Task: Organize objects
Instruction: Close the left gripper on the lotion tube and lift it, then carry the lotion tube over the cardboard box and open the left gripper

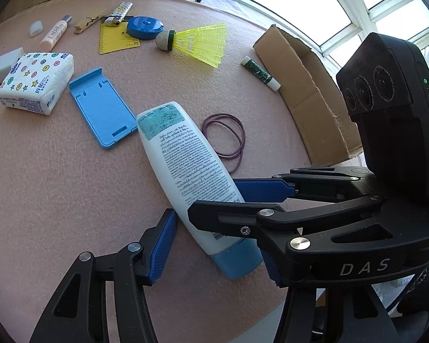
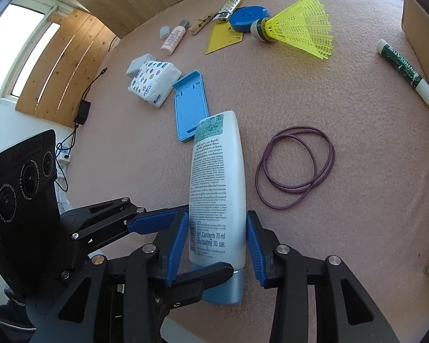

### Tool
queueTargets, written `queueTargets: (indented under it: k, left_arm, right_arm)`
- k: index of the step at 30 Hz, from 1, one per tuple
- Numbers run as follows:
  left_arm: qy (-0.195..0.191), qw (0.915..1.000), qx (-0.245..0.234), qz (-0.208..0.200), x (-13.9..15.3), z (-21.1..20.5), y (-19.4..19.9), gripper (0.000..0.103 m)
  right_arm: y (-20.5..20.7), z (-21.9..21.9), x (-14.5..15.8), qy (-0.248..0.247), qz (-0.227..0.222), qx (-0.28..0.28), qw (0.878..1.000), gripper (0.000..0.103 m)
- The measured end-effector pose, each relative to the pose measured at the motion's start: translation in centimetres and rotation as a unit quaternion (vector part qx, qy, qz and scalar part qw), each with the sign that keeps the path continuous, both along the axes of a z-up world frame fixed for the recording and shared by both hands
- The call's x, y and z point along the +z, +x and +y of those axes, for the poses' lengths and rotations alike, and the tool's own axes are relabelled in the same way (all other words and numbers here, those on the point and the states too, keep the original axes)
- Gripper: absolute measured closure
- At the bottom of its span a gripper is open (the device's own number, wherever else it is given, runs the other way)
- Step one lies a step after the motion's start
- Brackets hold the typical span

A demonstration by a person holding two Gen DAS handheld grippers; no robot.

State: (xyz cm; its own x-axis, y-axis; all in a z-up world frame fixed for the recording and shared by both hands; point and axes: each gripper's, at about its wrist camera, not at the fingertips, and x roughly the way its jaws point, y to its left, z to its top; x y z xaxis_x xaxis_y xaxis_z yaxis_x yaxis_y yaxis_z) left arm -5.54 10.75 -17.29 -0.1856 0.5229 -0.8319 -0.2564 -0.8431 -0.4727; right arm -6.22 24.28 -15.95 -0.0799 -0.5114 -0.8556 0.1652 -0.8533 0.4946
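I have both grippers angled steeply down over the pink desk (image 1: 57,171), meeting at the white lotion tube (image 2: 217,188) that lies flat near the front edge, its blue cap (image 2: 224,288) toward me.

The right gripper (image 2: 217,245) straddles the tube's lower body: its blue fingers (image 2: 176,245) sit on either side, the left pad against the tube's edge, the right pad just beside it with what looks like a sliver of gap. I can't tell whether it is truly clenched on the tube.

The left gripper (image 1: 217,243) comes in from the other side, crossing the right one. In its own view one blue finger (image 1: 161,245) stands apart from the tube with bare desk between, and the other is mostly hidden behind the right gripper's black linkage, so it reads as released around the cap end.

The left wrist view shows the open cardboard box (image 1: 309,100) at the right with a window behind it, plus the right gripper's camera housing. The right wrist view shows only a strip of that box, but shows a wooden panel (image 2: 63,65) and cables beyond the desk's left edge.

Both show the purple bands (image 2: 296,165), blue phone stand (image 2: 190,105), tissue pack (image 1: 35,81), yellow shuttlecock (image 2: 299,25), green stick (image 2: 404,71), blue round case (image 1: 145,27) and yellow card (image 1: 115,38).
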Motion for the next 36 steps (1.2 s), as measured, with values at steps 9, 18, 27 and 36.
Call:
queueTargets:
  k: [9,18,27,36]
  left_arm:
    - [0.0,0.9995,-0.003,0.031,2.6,0.8,0.4,0.048]
    - [0.013,0.9959,-0.029,0.084,6.5,4.1,0.1,0.049]
    - [0.033,0.9881,-0.076,0.13,9.5,12.7,-3.9,0.05]
    - [0.056,0.9821,-0.118,0.135,10.3,21.8,-6.6,0.05]
  right_arm:
    - [0.7,0.6,2.5,-0.014,0.028,-0.025,0.999,0.072]
    - [1.5,3.7,6.5,-0.023,0.074,-0.072,0.994,0.073]
    - [1.1,9.8,11.0,-0.006,0.13,-0.121,0.984,0.074]
    - [1.0,17.6,12.6,0.035,0.154,-0.181,0.971,0.074]
